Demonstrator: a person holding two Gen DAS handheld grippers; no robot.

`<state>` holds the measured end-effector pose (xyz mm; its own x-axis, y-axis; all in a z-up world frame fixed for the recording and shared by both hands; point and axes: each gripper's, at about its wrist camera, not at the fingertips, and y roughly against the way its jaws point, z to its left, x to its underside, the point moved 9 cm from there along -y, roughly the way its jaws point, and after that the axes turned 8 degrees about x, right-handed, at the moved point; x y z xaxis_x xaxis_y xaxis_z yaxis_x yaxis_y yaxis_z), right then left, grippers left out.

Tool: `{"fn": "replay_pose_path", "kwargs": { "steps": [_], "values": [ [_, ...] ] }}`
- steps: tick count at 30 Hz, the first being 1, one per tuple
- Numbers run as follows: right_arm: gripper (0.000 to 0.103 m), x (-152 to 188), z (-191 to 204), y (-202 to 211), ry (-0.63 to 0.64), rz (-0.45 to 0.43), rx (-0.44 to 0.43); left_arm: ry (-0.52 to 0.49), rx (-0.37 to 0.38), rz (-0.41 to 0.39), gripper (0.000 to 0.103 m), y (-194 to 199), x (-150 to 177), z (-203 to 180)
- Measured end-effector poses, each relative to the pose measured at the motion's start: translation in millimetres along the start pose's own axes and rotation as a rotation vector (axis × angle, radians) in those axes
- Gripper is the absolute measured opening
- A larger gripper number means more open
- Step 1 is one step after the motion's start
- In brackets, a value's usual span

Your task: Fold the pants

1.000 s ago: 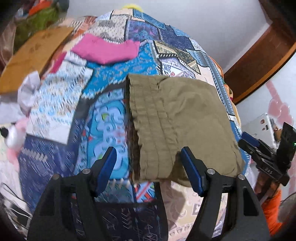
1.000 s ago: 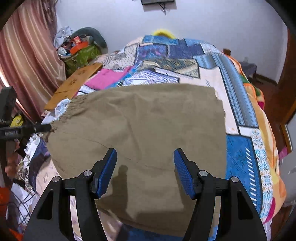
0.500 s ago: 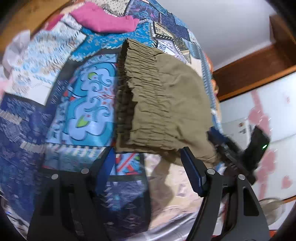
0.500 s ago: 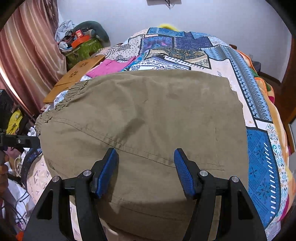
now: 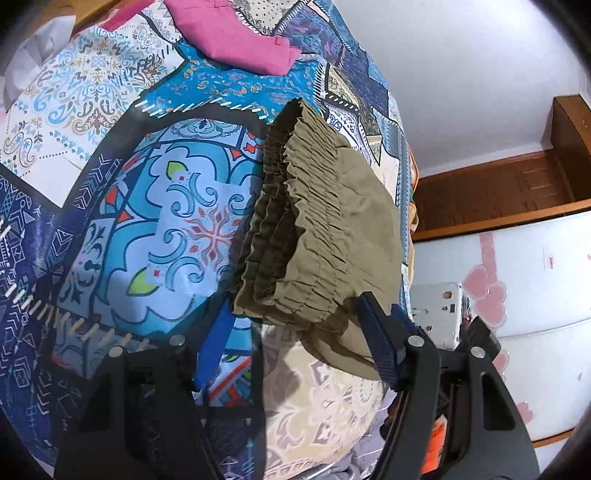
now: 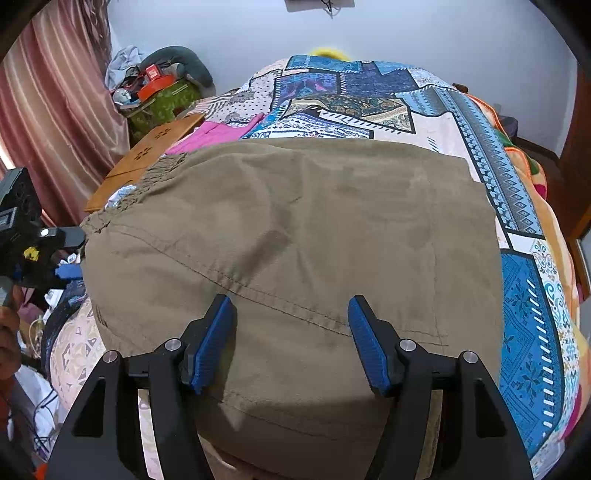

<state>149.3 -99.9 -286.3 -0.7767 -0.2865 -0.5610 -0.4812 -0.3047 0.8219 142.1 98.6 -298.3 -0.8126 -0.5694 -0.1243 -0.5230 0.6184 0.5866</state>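
Note:
Olive-brown pants (image 6: 295,229) lie folded in a stack on a patchwork bedspread (image 6: 532,280). In the left wrist view the pants (image 5: 332,236) show their gathered elastic waistband in stacked layers at the near left edge. My left gripper (image 5: 295,332) is open, its blue pads either side of the waistband's near corner at the bed's edge. My right gripper (image 6: 291,332) is open, low over the near part of the pants, pads apart above the fabric. The left gripper also shows at the left edge of the right wrist view (image 6: 48,236).
A pink folded garment (image 5: 236,33) lies further up the bedspread (image 5: 122,206). A wooden board (image 6: 147,155) and a cluttered green box (image 6: 159,99) sit left of the bed by a curtain. A white cabinet (image 5: 535,277) and wooden door frame stand to the right.
Both grippers have moved in closer to the pants. The left one has swung down and tilted to the waistband corner; the right one has dropped lower over the fabric. Both stay open.

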Motion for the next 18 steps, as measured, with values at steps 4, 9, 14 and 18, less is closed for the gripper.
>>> {"fn": "replay_pose_path", "kwargs": {
  "steps": [4,9,14,18],
  "values": [
    [0.062,-0.1,-2.8,-0.9,-0.008,0.004,-0.009,-0.029,-0.030,0.015,0.068,-3.9,6.8,-2.5],
    [0.063,0.1,-1.9,-1.7,-0.007,0.002,-0.017,-0.004,-0.032,-0.006,0.069,-8.8,0.6,0.9],
    [0.064,-0.8,-3.5,-3.3,-0.011,0.000,-0.013,0.006,-0.041,-0.051,0.069,-13.2,-18.7,2.6],
    [0.064,-0.1,-3.7,-3.3,-0.007,0.002,-0.024,0.032,-0.041,-0.047,0.069,-15.0,-19.1,4.1]
  ]
}}
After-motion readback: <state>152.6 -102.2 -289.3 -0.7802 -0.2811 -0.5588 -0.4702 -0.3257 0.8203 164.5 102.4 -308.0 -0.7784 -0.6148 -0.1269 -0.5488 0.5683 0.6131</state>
